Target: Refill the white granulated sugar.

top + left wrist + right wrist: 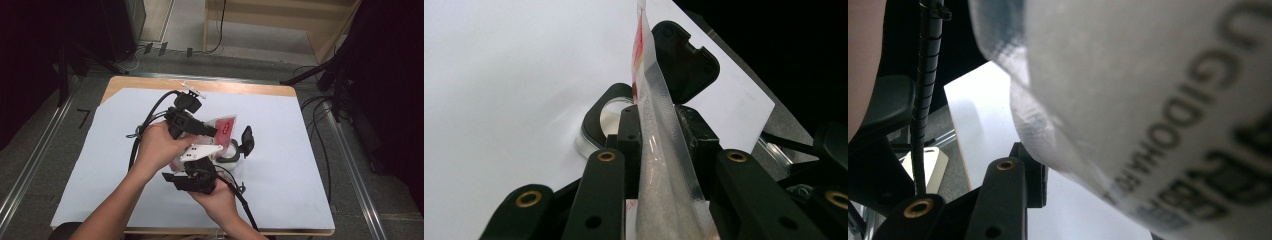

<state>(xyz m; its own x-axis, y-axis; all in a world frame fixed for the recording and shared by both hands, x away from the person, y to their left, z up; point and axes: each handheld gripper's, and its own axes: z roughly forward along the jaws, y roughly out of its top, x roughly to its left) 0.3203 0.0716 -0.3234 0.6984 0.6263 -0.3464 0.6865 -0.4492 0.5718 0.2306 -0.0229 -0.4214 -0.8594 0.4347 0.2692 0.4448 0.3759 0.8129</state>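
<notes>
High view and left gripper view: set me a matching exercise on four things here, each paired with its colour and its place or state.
Things:
1. pouch
2. lid of the container
3. sheet
4. table

Descriptions:
A. white, spread over the tabletop
B. black, swung open
C. wooden, bare along the far edge
D. red and clear, edge-on between the jaws of the left gripper

Pairs: 1-D, 2-B, 3-A, 4-C
</notes>
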